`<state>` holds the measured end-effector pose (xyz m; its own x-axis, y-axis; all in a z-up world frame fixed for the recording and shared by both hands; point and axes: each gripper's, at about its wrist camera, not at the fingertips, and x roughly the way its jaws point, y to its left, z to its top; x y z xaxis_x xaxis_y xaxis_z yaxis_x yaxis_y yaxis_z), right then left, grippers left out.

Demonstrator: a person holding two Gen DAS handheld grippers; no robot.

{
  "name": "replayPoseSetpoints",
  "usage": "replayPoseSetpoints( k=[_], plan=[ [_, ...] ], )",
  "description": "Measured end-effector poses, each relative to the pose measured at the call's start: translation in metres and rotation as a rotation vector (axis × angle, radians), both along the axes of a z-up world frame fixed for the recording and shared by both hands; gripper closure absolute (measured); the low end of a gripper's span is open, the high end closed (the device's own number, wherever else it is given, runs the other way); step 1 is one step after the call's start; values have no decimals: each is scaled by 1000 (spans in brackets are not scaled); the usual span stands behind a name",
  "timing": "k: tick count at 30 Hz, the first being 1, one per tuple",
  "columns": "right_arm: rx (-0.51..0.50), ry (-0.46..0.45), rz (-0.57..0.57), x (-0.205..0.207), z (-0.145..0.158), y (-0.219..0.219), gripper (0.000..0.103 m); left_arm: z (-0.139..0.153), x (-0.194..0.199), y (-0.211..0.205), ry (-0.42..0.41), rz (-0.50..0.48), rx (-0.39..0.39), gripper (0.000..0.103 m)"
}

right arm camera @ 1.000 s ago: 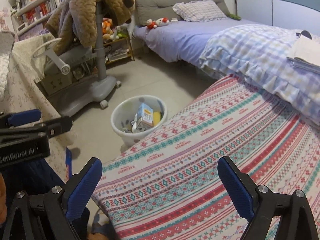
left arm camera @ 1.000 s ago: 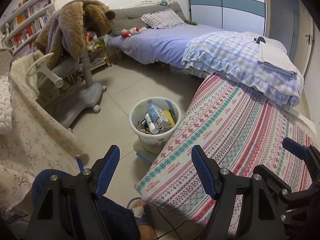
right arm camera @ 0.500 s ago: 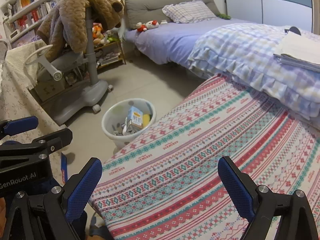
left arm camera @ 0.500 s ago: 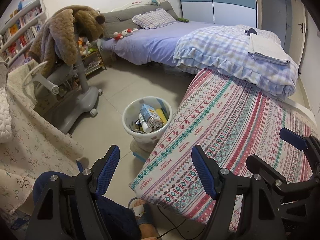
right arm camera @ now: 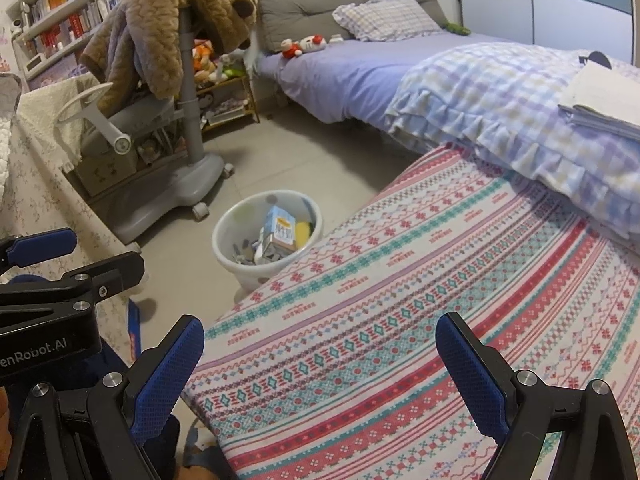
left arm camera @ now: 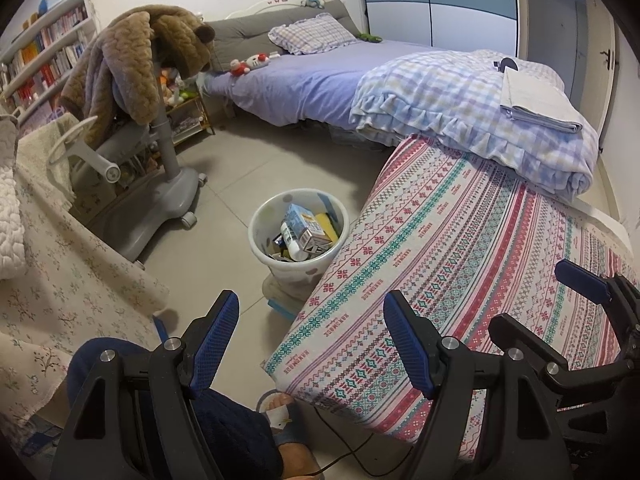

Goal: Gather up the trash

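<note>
A white plastic bin (left arm camera: pixel 276 268) (right arm camera: pixel 236 256) stands on the grey floor beside the patterned mattress corner. Inside it lie a blue and white carton (left arm camera: pixel 304 226) (right arm camera: pixel 280 234), a yellow item and other scraps. My left gripper (left arm camera: pixel 310 330) hovers open above the floor and mattress edge, well short of the bin, nothing between its blue pads. My right gripper (right arm camera: pixel 320 354) is open too, held over the patterned mattress (right arm camera: pixel 420 300) with nothing in it. Each gripper shows at the edge of the other's view.
A grey wheeled chair (left arm camera: pixel 160 184) draped with a brown fleece stands left of the bin. A floral-cloth table edge (left arm camera: pixel 60 272) lies at left. A folded checked quilt (left arm camera: pixel 480 120) lies on the purple bed. A person's foot (left arm camera: pixel 288 428) and a cable are below.
Both views have shifted slightly, so the bin sits a little lower and further left than a second ago. Both grippers stay open and empty.
</note>
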<state>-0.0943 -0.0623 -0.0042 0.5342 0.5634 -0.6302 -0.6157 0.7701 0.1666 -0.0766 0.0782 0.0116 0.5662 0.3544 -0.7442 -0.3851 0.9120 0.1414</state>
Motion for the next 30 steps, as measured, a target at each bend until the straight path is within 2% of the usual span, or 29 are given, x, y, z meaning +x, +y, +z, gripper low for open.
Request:
replayPoseSetpoints(
  k=[30],
  plan=[
    [3, 19, 3, 1, -4, 1, 6, -5, 2, -4, 12, 4, -4, 25]
  ],
)
